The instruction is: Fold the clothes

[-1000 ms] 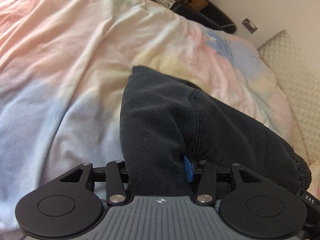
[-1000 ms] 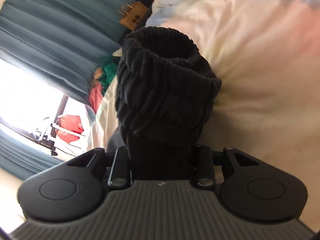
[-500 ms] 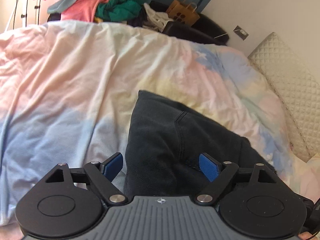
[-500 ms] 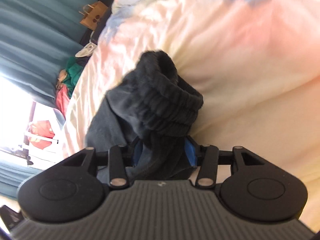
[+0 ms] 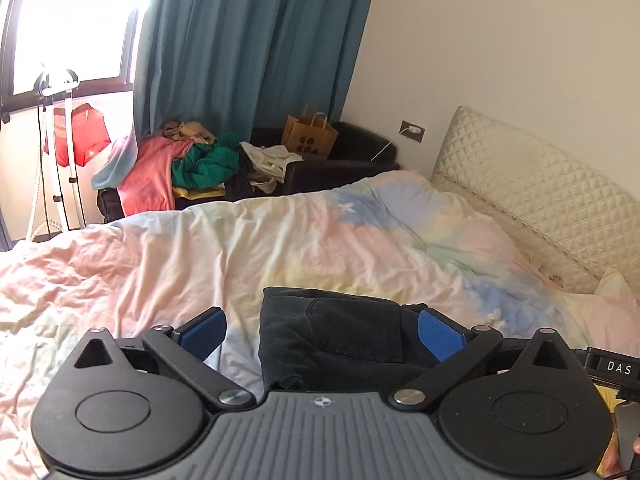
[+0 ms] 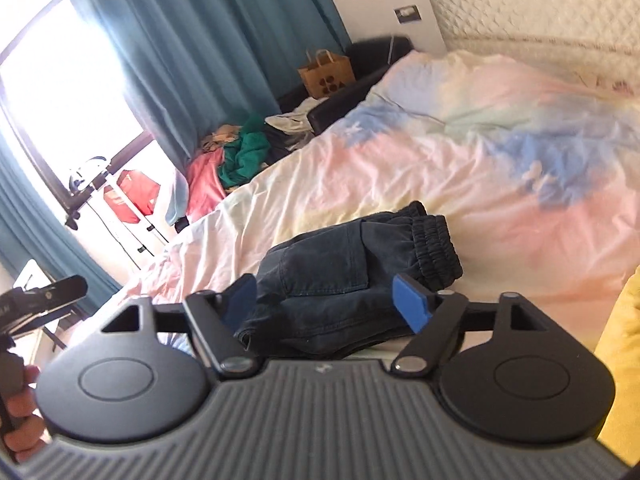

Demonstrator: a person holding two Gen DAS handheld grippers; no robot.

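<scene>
Garment: dark folded trousers [image 5: 332, 336] lie on the bed's pastel duvet [image 5: 280, 240], elastic waistband [image 6: 436, 240] toward the 2 o'clock side in the right view.
Left tool [image 5: 320, 330]: released, blue pads just spread wide, raised above the trousers, gripping nothing.
Right tool [image 6: 326, 300]: released, jaws just opened, clear of the cloth, empty.
Background: teal curtain [image 5: 248, 40] at 12 o'clock; heap of clothes [image 5: 192, 164] and paper bag [image 5: 310, 136] beneath it; quilted headboard [image 5: 532, 188] at 3 o'clock.
</scene>
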